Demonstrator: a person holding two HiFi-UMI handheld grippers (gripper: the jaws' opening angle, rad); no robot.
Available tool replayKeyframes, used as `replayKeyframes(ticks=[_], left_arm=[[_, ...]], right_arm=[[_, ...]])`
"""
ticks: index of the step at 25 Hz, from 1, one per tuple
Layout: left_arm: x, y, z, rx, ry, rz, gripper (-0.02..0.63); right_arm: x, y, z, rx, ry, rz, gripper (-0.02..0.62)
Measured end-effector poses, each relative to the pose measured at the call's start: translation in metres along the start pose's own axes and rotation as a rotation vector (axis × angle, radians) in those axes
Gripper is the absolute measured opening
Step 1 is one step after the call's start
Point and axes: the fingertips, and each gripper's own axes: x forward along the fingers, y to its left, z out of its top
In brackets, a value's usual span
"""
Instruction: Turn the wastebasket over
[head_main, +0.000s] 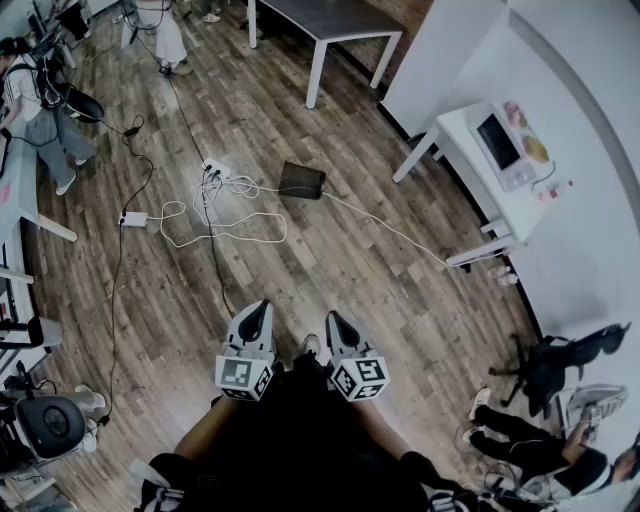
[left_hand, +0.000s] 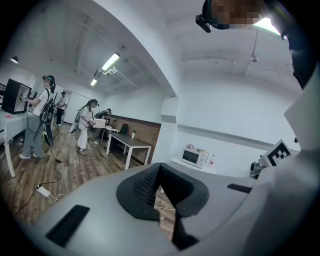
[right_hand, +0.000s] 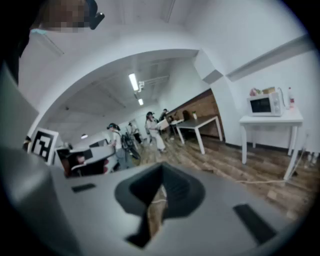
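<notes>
The left tool (head_main: 258, 312) and right tool (head_main: 338, 322) were side by side above the wooden floor (head_main: 330, 260). Each tool's jaws were closed at the tips with nothing between them. I could not make out the wastebasket in any view.

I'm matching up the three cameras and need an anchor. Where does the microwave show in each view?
Head view: upper right, the microwave on a small white table by the wall.
Left gripper view: right of centre, against the far white wall.
Right gripper view: far right, above mid-height.
Shared landmark: the dark-topped table with white legs.
</notes>
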Motion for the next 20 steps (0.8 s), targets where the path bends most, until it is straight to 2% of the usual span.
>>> replayKeyframes(ticks=[8, 14, 20], left_arm=[[-0.007, 0.007, -0.002, -0.017, 0.000, -0.001, 0.034], [-0.015, 0.018, -0.003, -0.031, 0.008, -0.015, 0.034], [-0.024, 0.033, -0.008, -0.036, -0.009, -0.037, 0.034]], right_arm=[[0.000, 0.009, -0.003, -0.005, 0.005, -0.005, 0.032], [0.002, 0.025, -0.001, 0.048, -0.025, 0.001, 0.032], [0.010, 0.038, -0.005, 0.004, -0.037, -0.014, 0.032]])
